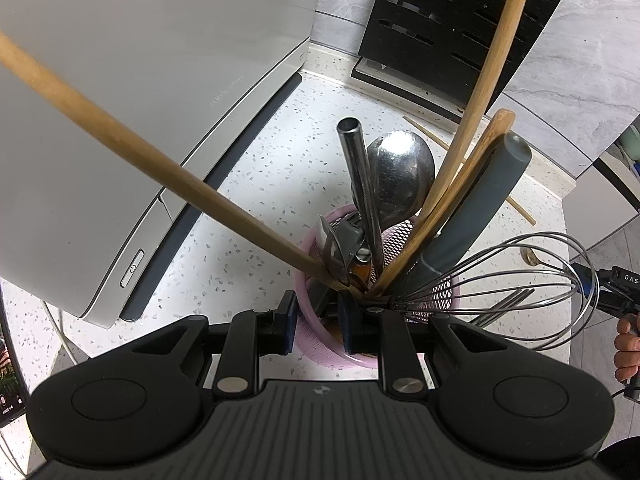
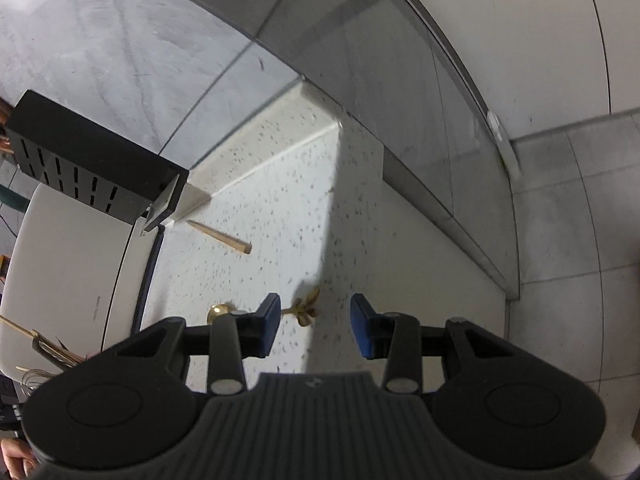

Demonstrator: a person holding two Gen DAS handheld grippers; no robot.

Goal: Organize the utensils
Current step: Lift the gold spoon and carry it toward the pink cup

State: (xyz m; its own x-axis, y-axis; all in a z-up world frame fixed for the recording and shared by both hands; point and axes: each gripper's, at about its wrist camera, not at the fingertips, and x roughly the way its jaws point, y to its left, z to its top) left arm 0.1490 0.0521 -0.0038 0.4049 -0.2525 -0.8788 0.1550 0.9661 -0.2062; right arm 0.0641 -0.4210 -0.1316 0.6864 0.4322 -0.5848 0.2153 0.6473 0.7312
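Most utensils already stand in the pink mesh holder (image 1: 308, 320), whose rim the left hand-held gripper (image 1: 318, 326) clamps, while a gold spoon (image 2: 298, 310) and chopsticks (image 2: 220, 236) still lie on the surface (image 2: 280, 200) below the right hand-held gripper (image 2: 314, 326), its jaws apart and empty.

White appliance (image 1: 132, 120), black slotted block (image 1: 448, 24), speckled counter (image 1: 248, 216)

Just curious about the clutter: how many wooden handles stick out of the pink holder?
3: one long handle leaning left, one curved handle rising at right, one shorter flat handle beside the grey handle. Others may hide inside.
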